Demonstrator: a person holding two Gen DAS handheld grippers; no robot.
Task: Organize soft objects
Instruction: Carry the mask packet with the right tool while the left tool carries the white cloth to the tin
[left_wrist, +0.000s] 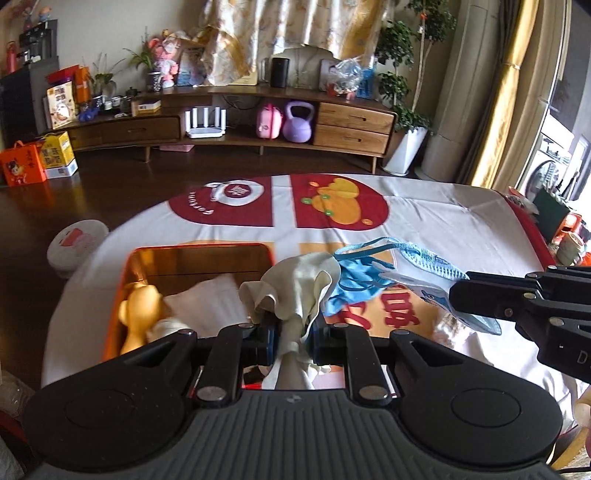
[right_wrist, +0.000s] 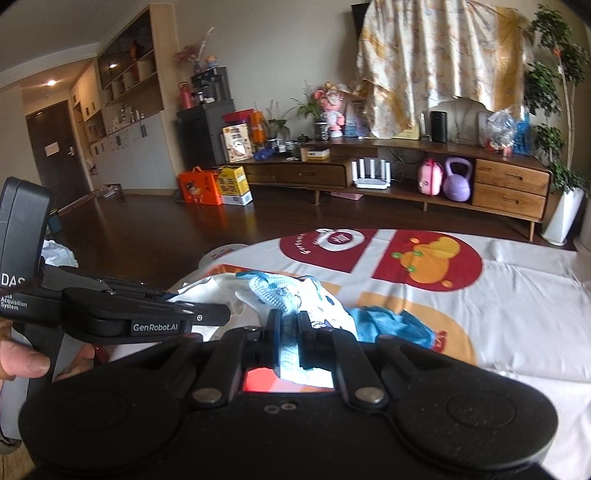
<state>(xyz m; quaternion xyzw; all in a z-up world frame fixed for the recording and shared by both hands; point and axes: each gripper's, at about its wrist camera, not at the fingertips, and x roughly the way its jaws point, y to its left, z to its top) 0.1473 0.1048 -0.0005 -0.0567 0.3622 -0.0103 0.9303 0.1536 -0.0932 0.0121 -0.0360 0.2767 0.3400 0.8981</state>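
1. The left gripper (left_wrist: 291, 332) is clamping a cream cloth (left_wrist: 295, 284) between nearly closed jaws; the cloth is bunching above the fingertips and trailing down behind them
2. The right gripper (right_wrist: 290, 332) is pinching a light-blue patterned fabric item (right_wrist: 284, 291) with its jaws fully closed on it; this item is draping forward over the fingertips
3. A darker blue fabric piece (right_wrist: 391, 325) is lying just beside the right gripper on the printed tablecloth (right_wrist: 517, 314); whether it is attached to the held item cannot be determined
4. An orange tray (left_wrist: 199, 251) is sitting on the table to the left of the left gripper, already containing a yellow plush toy (left_wrist: 138, 314) and a white folded cloth (left_wrist: 210, 299)
5. Judged progress: the task is partly complete, as two items are resting in the tray, two are being held clear of the table, and placement of these is still outstanding
6. Both held items are sitting close together, near the tray's right edge
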